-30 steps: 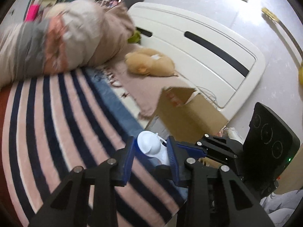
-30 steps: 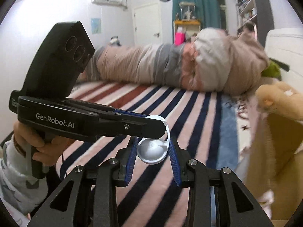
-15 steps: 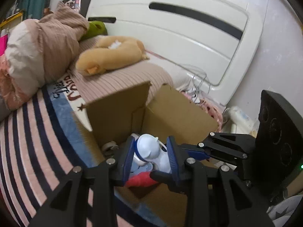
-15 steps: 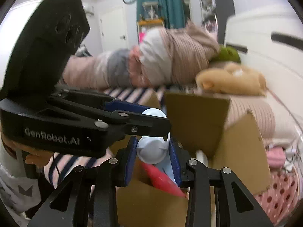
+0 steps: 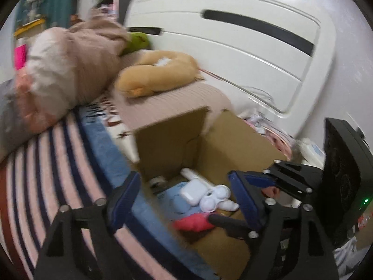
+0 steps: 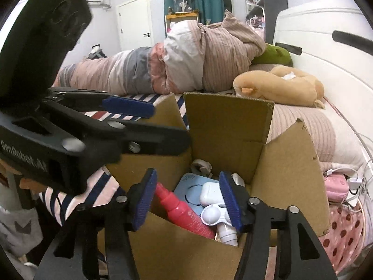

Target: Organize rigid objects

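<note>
We found the white round-headed device (image 6: pixel 213 214) lying inside the open cardboard box (image 6: pixel 286 182), among the other things stored there. It rested against a white earbud case (image 6: pixel 209 194) and on a pale blue flat gadget (image 6: pixel 190 192), with a red bottle (image 6: pixel 184 212) lying slantwise just beside it. A grey ring-shaped piece (image 6: pixel 201 166) sat at the back of the box, near the corner. In the left wrist view we saw the same device (image 5: pixel 213 200) on the box floor, beside the earbud case (image 5: pixel 192 192) and the red bottle (image 5: pixel 194 224).

The right gripper (image 6: pixel 186 203) hung over the box opening with its blue pads spread; its jaws had just been opening, and we saw the device below and between them, free of both pads. The left gripper (image 5: pixel 186 200) stood wider still, its jaws likewise just opened, with nothing clasped; the device lay beneath the gap.

The box stood on the bed, its flaps raised, against a striped blanket (image 5: pixel 46 175). Behind it we noted a tan plush toy (image 6: pixel 282 88), a rolled quilt (image 6: pixel 186 63), a green cushion (image 6: pixel 272 54) and the white headboard (image 5: pixel 233 46). A pink polka-dot cloth (image 6: pixel 342 235) lay to the box's right.
</note>
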`<state>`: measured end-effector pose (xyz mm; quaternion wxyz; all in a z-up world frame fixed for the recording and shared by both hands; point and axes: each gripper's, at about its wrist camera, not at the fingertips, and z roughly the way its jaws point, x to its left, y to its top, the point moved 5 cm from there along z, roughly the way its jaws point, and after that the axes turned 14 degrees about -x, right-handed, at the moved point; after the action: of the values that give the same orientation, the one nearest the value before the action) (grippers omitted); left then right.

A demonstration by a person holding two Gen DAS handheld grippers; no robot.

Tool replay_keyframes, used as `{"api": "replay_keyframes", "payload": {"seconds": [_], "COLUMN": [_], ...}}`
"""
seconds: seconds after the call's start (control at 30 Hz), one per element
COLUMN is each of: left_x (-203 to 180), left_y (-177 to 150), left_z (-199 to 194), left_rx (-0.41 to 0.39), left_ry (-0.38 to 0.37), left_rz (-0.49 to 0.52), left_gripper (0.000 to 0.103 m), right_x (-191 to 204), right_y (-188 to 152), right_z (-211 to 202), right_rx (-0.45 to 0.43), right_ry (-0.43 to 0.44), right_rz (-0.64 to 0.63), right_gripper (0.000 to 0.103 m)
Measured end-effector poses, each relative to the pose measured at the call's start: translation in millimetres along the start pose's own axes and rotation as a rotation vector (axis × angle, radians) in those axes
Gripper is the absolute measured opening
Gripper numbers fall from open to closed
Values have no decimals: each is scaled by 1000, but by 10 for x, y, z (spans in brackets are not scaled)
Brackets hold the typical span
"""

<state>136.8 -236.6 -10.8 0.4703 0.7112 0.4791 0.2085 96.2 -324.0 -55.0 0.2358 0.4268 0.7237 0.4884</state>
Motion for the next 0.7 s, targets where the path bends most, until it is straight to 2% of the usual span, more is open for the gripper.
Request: {"api": "replay_keyframes", "payload": {"seconds": [0.07,0.17,0.27,0.37,0.43,0.57,0.7], "left_x": [89,240,411,601,703,871,962], "left_y": [3,-13,-50,-130,-186,-308,-374], "left_z": [-158,-455,-715,-962,-1054,-1183,-1246], "left_rx": [-37,-109,-157,-204,-218,-234,-238], "left_ry": [62,174,289,396,437,492,507], "left_rz": [-11,-24,-33,-54,-72,-102,-122], "left_gripper": [83,91,93,93,93,94,94], "right_x": [55,117,134,151,163,201,240], "right_y": [56,164,290,378,414,437,424], "right_z": [-58,-150,-229,-286,-309,-296,-250], "right_rx": [-27,-85,-153,-201,-232,-254,-245], "right_ry": [33,79,74,92,102,125,115], "right_rz": [-14,-20,-22,-15,-5,12,4], "right_gripper": [66,86,101,102,102,102,102]}}
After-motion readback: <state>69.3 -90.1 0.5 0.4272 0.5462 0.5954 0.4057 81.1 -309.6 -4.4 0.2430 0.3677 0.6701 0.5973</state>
